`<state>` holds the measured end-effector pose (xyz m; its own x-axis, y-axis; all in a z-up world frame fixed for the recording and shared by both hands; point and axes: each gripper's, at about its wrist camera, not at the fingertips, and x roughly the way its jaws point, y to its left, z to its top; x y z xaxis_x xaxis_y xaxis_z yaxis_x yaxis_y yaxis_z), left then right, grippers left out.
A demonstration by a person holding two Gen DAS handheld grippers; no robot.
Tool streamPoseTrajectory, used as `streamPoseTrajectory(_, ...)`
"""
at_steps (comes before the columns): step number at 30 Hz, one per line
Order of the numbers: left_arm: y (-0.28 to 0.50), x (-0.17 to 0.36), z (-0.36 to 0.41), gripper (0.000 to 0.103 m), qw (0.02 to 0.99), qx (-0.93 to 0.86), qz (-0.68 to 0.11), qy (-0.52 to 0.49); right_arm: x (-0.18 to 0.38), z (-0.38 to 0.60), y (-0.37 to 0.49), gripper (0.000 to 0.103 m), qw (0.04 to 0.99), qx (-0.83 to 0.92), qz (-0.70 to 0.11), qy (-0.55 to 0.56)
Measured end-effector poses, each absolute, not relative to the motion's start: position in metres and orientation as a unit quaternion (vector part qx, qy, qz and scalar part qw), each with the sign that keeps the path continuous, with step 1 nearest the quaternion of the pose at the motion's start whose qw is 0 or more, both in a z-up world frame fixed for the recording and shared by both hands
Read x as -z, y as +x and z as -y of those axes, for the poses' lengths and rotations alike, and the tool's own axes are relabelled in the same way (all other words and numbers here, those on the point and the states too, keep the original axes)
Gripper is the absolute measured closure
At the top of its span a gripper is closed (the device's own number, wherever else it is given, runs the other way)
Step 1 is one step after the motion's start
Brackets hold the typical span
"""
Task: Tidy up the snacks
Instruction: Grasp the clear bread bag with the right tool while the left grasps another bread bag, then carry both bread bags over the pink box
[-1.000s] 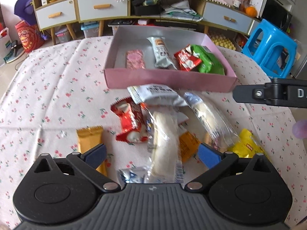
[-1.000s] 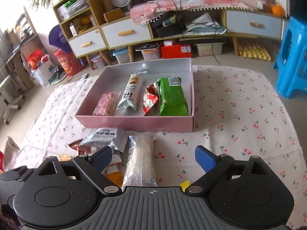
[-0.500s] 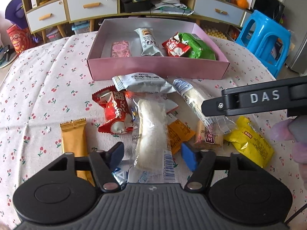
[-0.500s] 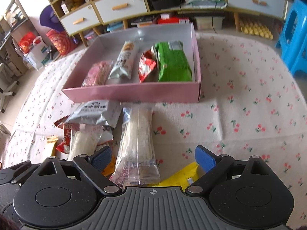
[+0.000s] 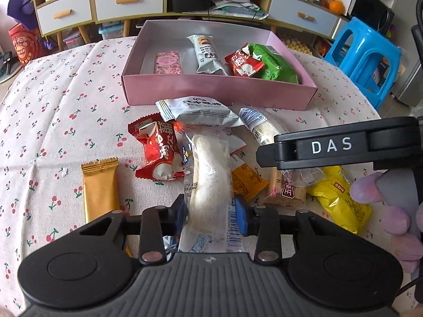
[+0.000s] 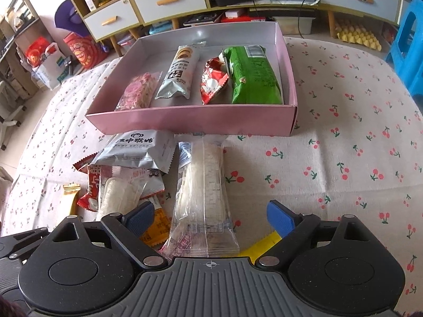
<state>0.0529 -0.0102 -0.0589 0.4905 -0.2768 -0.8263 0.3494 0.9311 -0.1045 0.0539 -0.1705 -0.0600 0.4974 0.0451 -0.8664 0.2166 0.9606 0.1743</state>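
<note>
A pink box holds a pink bar, a grey packet, a red packet and a green packet. In front of it lies a pile of loose snacks. My left gripper is shut on a clear-wrapped white bread stick in the pile. My right gripper is open, its fingers on either side of a second clear-wrapped long bar. The right gripper's body crosses the left wrist view.
The pile also holds a grey packet, a red packet, a gold wafer bar, an orange packet and a yellow packet. The cherry-print tablecloth covers the table. A blue stool stands at right.
My left gripper has closed on the white bread stick. My right gripper has come lower and closer over the long clear-wrapped bar and stays open.
</note>
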Motion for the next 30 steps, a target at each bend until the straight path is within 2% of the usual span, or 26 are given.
streamPoseTrajectory(3,0.053,0.058,0.010,0.073,0.861,0.184,-0.473,0.036,0.061,0.169,0.054,0.026,0.856,0.050,-0.500,0.124)
streamPoseTrajectory(8,0.051,0.057,0.010,0.076,0.857,0.188,-0.478,0.034,0.063,0.167,0.057,0.058,0.854,0.043,-0.505,0.117)
streamPoseTrajectory(11,0.051,0.055,0.010,0.078,0.856,0.192,-0.480,0.030,0.062,0.167,0.057,0.065,0.854,0.033,-0.503,0.125)
streamPoseTrajectory(21,0.053,0.049,0.005,0.081,0.846,0.204,-0.492,0.003,0.056,0.170,0.055,0.066,0.849,0.039,-0.508,0.143)
streamPoseTrajectory(30,0.055,0.033,-0.002,0.085,0.837,0.226,-0.495,-0.050,0.032,0.189,0.043,0.066,0.847,0.042,-0.488,0.208)
